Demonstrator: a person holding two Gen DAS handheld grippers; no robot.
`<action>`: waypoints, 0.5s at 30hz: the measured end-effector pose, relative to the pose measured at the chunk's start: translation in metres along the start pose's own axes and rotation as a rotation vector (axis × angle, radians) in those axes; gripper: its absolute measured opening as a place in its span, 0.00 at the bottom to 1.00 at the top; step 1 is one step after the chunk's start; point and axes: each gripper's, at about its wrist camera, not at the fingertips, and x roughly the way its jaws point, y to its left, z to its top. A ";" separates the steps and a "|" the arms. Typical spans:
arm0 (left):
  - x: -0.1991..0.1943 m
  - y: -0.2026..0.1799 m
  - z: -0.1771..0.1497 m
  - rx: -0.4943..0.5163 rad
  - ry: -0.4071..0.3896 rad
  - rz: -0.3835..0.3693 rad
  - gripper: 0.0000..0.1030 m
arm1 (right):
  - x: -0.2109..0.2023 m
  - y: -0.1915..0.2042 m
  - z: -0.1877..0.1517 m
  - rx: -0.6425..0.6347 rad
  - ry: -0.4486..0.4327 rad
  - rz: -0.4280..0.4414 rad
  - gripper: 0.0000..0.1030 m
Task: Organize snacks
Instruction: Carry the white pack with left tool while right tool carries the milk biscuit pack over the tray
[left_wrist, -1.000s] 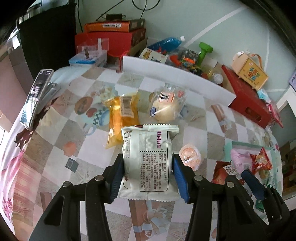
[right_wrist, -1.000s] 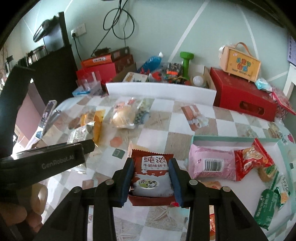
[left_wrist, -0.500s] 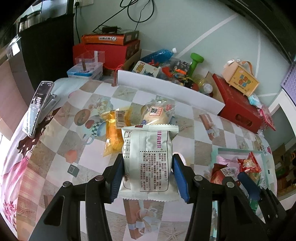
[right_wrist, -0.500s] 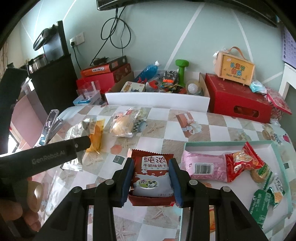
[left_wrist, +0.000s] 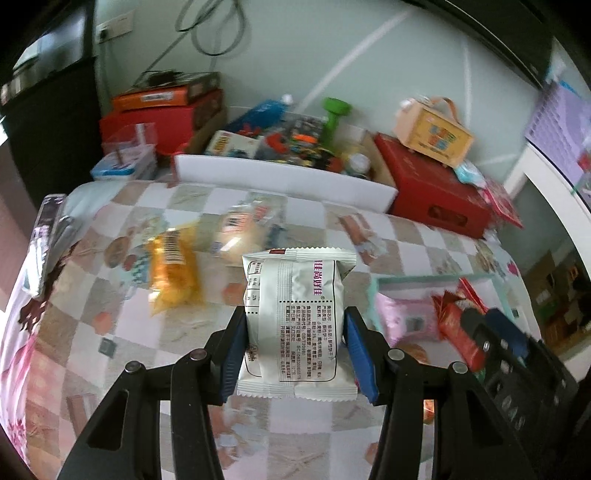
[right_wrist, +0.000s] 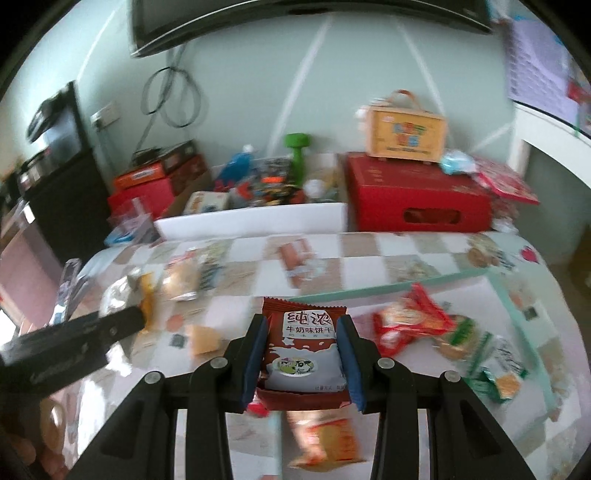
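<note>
My left gripper (left_wrist: 295, 328) is shut on a white snack packet (left_wrist: 295, 314), held upright above the checked tablecloth. My right gripper (right_wrist: 301, 339) is shut on a dark red milk-biscuit packet (right_wrist: 303, 350), held over the near edge of a pale green tray (right_wrist: 517, 314). That tray (left_wrist: 406, 282) holds a pink packet (left_wrist: 404, 317), a red packet (right_wrist: 410, 321) and green packets (right_wrist: 495, 369). An orange packet (left_wrist: 171, 273) and a clear bun packet (left_wrist: 240, 232) lie loose on the cloth. The right gripper's body (left_wrist: 509, 354) shows in the left wrist view; the left one (right_wrist: 74, 347) shows in the right wrist view.
A white box edge (left_wrist: 280, 177) and a red carton (right_wrist: 417, 199) line the table's far side, with clutter and a green dumbbell (right_wrist: 297, 147) behind. A phone (left_wrist: 46, 236) lies at the left edge. A wrapped sausage (right_wrist: 291, 258) sits mid-table.
Both grippers have swung to the right and risen a little with their packets still held. The tray has come nearer the centre of both views, and the picture is motion-blurred.
</note>
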 end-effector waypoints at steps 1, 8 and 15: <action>0.002 -0.008 -0.002 0.017 0.006 -0.006 0.52 | 0.000 -0.010 0.000 0.023 0.003 -0.016 0.40; 0.014 -0.062 -0.016 0.143 0.036 -0.042 0.52 | -0.009 -0.074 0.000 0.158 -0.005 -0.115 0.40; 0.027 -0.113 -0.034 0.257 0.071 -0.082 0.52 | -0.015 -0.110 -0.005 0.237 -0.008 -0.149 0.40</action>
